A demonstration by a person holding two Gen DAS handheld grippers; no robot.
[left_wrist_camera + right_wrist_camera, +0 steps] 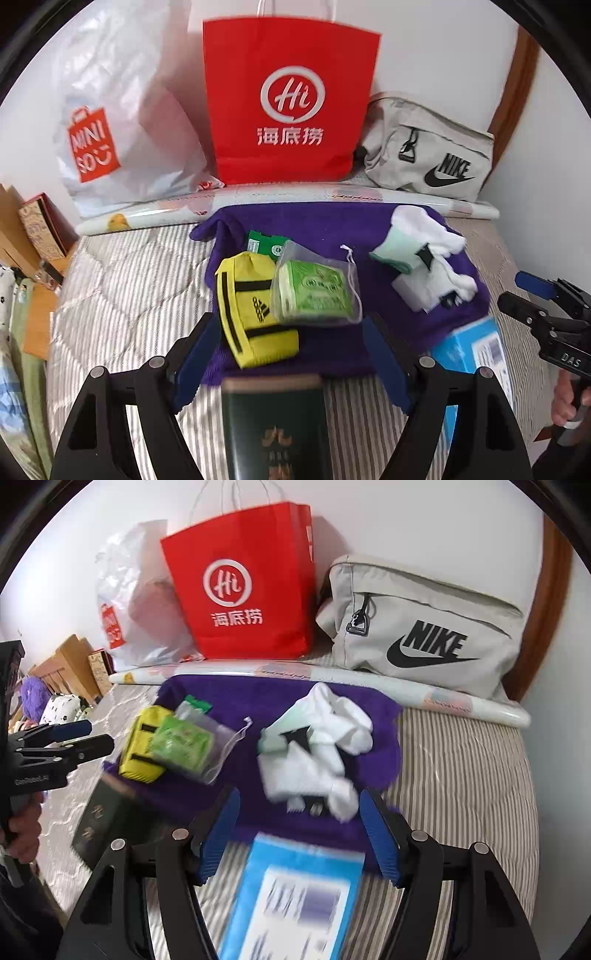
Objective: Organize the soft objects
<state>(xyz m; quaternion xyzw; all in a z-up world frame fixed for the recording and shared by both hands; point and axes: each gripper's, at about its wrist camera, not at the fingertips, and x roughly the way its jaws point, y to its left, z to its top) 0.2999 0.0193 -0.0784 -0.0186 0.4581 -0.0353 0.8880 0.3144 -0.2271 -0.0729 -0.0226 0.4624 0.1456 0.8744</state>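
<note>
both grippers (291,354) (299,830) open; socks (317,746) untouched

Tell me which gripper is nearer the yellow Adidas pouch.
Left. The left gripper sits open just before the yellow Adidas pouch; the right gripper is farther right, open, facing the white socks.

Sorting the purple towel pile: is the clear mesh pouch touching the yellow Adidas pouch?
Touching. The left wrist view shows the mesh pouch overlapping and resting against the yellow Adidas pouch, no gap between them.

Both wrist views low over the bed, facing the wall. Left view nearer the yellow pouch (255,314), right nearer the white socks (317,753). Shared: purple towel (314,221), red bag (243,587).
</note>
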